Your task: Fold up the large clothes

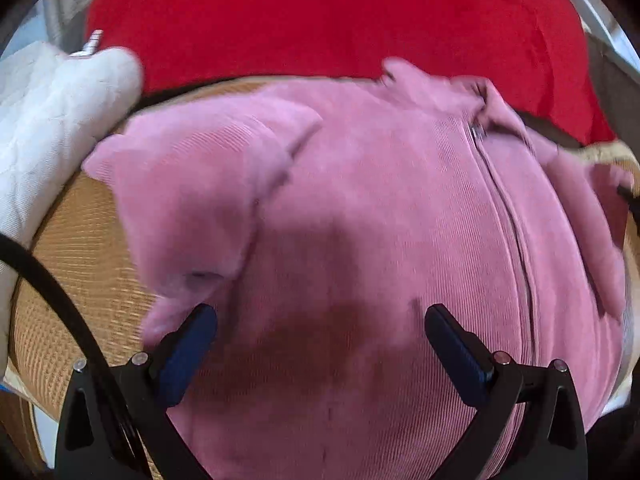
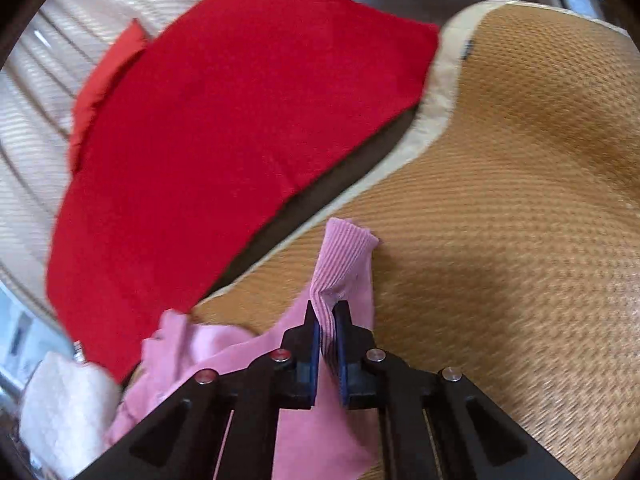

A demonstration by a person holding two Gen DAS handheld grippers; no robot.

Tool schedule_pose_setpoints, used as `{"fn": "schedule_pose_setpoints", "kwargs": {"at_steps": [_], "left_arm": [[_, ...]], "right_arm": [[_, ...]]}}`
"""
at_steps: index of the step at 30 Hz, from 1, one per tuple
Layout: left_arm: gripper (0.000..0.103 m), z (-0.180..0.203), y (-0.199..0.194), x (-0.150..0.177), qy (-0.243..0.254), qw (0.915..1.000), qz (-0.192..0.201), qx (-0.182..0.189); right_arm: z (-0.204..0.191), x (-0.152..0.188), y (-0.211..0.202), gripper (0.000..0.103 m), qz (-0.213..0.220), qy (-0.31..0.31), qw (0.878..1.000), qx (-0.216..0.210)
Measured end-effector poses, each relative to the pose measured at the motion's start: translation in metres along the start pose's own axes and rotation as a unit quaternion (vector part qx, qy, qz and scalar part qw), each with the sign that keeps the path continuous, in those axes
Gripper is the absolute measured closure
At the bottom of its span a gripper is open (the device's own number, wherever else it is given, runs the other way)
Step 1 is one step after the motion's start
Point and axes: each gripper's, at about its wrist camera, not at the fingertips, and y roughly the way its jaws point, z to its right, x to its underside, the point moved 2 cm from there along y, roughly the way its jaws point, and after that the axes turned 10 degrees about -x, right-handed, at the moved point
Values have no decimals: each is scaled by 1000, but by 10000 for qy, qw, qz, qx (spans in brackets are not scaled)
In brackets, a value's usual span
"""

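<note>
The right gripper (image 2: 327,314) is clamped on a ribbed cuff of the pink corduroy jacket (image 1: 360,220), the cuff end poking out beyond the pads. Only a narrow pinch of cloth sits between them (thin, soft stuff), so my worry is that a sharp pull slides the cuff free and the sleeve drops back in a heap. The left gripper (image 1: 320,320) hovers with its jaws wide above the jacket's body, holding nothing, its shadow dark on the cloth. If it does not pin or take the fabric while the right one draws the sleeve over, the whole jacket could drag across the woven tan mat (image 2: 520,200) instead of folding. The jacket lies spread on that mat, zip (image 1: 508,216) up, its left sleeve already bunched. Farther off lies a red cloth (image 2: 224,128), and at the left a white quilted cloth (image 1: 44,128); a wide swing could snag either.
</note>
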Motion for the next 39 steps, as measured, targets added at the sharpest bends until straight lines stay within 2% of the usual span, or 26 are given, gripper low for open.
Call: {"fn": "schedule_pose_setpoints", "kwargs": {"at_steps": [4,5,6,13,17,20,22,24,25,28,33,36,39], "left_arm": [[0,-11,-6,0,-263,9996,38,111],[0,-13,-6,1,-272,9996,32,109],[0,-14,-7,2,-256,9996,33,82],[0,-11,-12,-4,-172,9995,268,-45],[0,-12,-12,-5,-110,9994,314,-58],[0,-15,-12,-5,-142,9993,326,-79],[0,-19,-14,-5,-181,9991,366,-110],[0,-25,-17,-5,-258,9987,412,-122],[0,-28,-18,-5,-302,9985,434,-131],[0,-38,-23,-4,-420,9978,498,-143],[0,-55,-31,-3,-602,9958,667,-172],[0,-63,-33,-2,-718,9947,727,-112],[0,-67,-31,-2,-783,9945,688,-87]], "right_arm": [[-8,5,15,95,-163,-214,9992,295],[-7,6,16,95,-191,-240,9988,386],[-6,6,20,91,-257,-301,9974,602],[-1,3,35,90,-573,-539,9889,1261],[9,3,43,87,-664,-459,9882,1303],[17,1,42,87,-525,-369,9932,967],[17,1,40,91,-504,-313,9948,830],[9,2,36,94,-459,-176,9980,400],[-1,4,32,94,-434,-143,9989,61],[-30,11,22,94,-435,-288,9973,-508],[-90,42,16,95,-649,-739,9852,-1407],[-117,61,20,95,-840,-914,9774,-1710],[-124,66,22,94,-786,-1001,9812,-1453]]}}
